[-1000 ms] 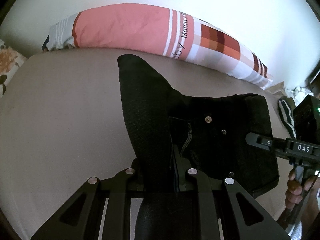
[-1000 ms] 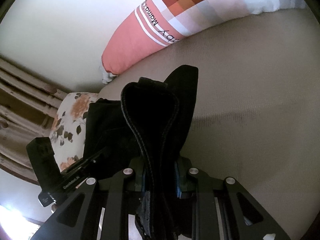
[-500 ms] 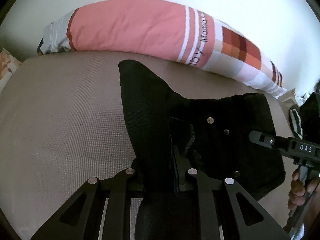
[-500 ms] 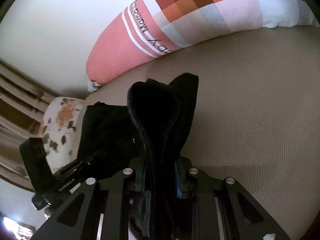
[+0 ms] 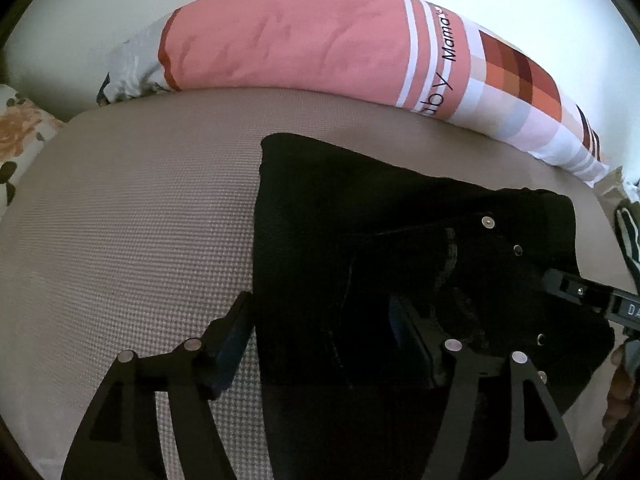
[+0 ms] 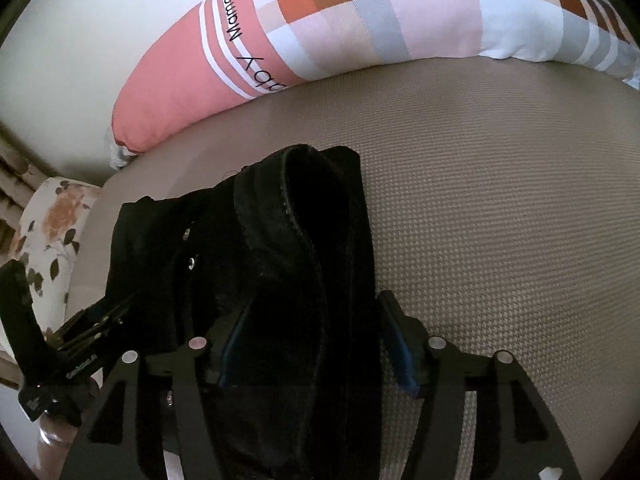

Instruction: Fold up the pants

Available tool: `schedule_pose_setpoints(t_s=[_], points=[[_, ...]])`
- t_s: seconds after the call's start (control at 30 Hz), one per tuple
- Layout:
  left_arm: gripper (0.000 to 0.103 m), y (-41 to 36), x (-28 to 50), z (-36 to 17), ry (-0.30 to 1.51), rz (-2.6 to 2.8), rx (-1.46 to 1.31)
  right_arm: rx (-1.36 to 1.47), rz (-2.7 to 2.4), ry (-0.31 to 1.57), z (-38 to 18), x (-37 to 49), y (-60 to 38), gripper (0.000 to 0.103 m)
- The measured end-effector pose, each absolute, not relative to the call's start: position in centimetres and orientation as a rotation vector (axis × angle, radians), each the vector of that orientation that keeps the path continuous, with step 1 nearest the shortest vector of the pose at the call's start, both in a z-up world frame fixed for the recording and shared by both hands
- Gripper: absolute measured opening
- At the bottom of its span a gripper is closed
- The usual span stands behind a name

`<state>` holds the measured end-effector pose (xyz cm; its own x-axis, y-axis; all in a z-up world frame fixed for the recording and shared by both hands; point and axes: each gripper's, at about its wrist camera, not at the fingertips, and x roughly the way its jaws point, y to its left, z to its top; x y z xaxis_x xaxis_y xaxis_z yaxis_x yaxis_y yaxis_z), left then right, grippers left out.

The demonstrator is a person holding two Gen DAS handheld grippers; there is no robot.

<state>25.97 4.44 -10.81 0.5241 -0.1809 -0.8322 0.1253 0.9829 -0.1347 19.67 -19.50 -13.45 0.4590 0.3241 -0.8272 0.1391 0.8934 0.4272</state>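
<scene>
Black pants [image 5: 360,240] lie folded on the beige mattress [image 5: 140,240], with metal rivets showing near the waist. My left gripper [image 5: 320,320] hangs low over their near end, its jaws opening. One finger stands just off the cloth's left edge and the other over the cloth, neither pressing. In the right wrist view a thick fold of the pants [image 6: 312,240] runs between the fingers of my right gripper [image 6: 316,332], whose jaws are also opening and clear of it. Each view shows the other gripper at its side edge, held by a hand.
A long pink and checked bolster pillow [image 5: 320,48] lies along the white wall behind the pants. A floral cushion [image 6: 48,224] sits at the mattress end. A dark striped item [image 5: 628,236] lies at the far right. Bare mattress [image 6: 500,220] spreads beside the pants.
Both grippers were shut on raised folds of the pants; now both have spread their jaws and sunk toward the mattress, and the cloth lies lower and flatter.
</scene>
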Motion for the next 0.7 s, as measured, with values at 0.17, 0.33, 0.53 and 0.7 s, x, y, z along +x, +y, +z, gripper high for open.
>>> schedule_pose_setpoints(t_s=[0.17, 0.33, 0.53, 0.7], points=[[0.069, 4.4, 24.3, -9.1, 1.0, -0.121, 0.0, 0.412, 0.104, 1.029, -10.5, 18.2, -18.8, 0.058], [0.069, 4.7, 20.2, -6.5, 0.948, -0.095, 0.04, 0.317, 0.1, 0.938, -6.0, 13.9, -17.1, 0.065], [0.069, 5.2, 14.1, -3.6, 0.878, -0.058, 0.048, 0.229, 0.084, 0.887, -2.9, 8.0, -13.9, 0.074], [0.069, 5.5, 8.9, -1.8, 0.818, -0.031, 0.07, 0.18, 0.061, 0.865, -2.1, 3.6, -12.2, 0.08]])
